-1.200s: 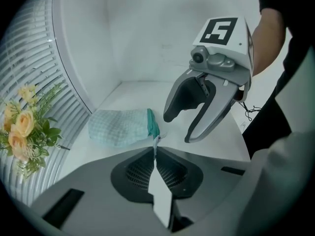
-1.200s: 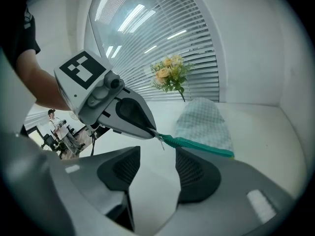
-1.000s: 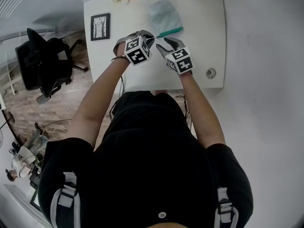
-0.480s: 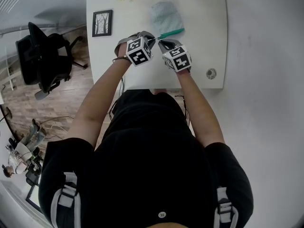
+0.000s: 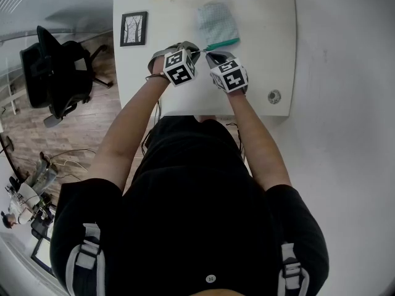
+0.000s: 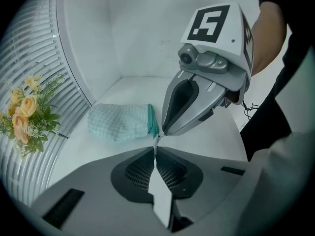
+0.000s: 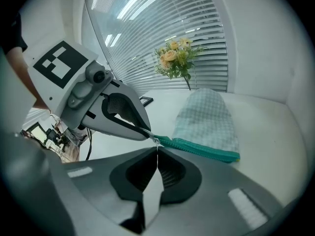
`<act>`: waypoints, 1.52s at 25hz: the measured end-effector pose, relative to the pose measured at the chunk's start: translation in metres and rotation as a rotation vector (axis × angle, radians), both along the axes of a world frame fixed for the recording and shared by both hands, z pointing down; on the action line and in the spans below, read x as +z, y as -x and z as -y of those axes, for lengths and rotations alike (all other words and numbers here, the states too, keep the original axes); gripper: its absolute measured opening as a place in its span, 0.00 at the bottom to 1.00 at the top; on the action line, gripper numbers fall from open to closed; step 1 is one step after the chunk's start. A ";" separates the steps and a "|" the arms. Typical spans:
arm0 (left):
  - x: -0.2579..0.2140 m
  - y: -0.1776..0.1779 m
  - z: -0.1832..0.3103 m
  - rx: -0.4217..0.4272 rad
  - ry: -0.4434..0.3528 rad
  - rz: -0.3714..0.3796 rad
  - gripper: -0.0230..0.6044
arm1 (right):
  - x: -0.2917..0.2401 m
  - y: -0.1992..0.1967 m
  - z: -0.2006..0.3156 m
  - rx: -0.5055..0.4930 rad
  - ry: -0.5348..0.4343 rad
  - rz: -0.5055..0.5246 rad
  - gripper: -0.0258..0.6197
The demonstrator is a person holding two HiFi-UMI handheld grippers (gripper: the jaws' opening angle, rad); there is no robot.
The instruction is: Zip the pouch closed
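— Starting at the jaws, how did they stand?
— The left gripper had its jaws pressed together, pinching the near end of the teal zip. The right gripper had just been closing its jaws, and they met tip to tip on that same end, where a small metal piece showed between them. Whether either one held the pull or a tab could not be told.
— How near were the two grippers?
— Their tips almost touched. Both slanted down, the left one's cube beside the right one's.
— Where was the pouch?
— It lay flat on the white table, just beyond the tips. It was pale green and checked, with the zip running along its near edge and off to the right.
— What else was on the table?
— Yellow flowers stood at the far edge near the pouch, in front of window blinds. A black picture frame was at the far left corner, well apart from the pouch. A small round disc sat near the right front corner.
— And beyond the table?
— A black office chair stood on the wood floor to the left.
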State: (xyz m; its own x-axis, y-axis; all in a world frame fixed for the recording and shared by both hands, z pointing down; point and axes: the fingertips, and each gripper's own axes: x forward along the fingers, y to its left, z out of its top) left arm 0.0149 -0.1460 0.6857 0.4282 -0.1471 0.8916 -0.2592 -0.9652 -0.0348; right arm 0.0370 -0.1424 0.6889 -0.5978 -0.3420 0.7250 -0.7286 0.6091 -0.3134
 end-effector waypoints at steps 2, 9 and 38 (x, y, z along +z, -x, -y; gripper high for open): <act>0.002 0.001 0.000 -0.003 0.002 0.003 0.07 | 0.002 0.000 0.000 0.001 0.004 -0.004 0.06; 0.006 0.004 0.000 -0.012 0.002 0.023 0.07 | 0.007 -0.005 0.000 0.022 0.016 -0.025 0.06; 0.020 0.020 0.007 -0.074 0.026 0.040 0.07 | 0.017 -0.020 -0.001 0.062 0.037 -0.049 0.06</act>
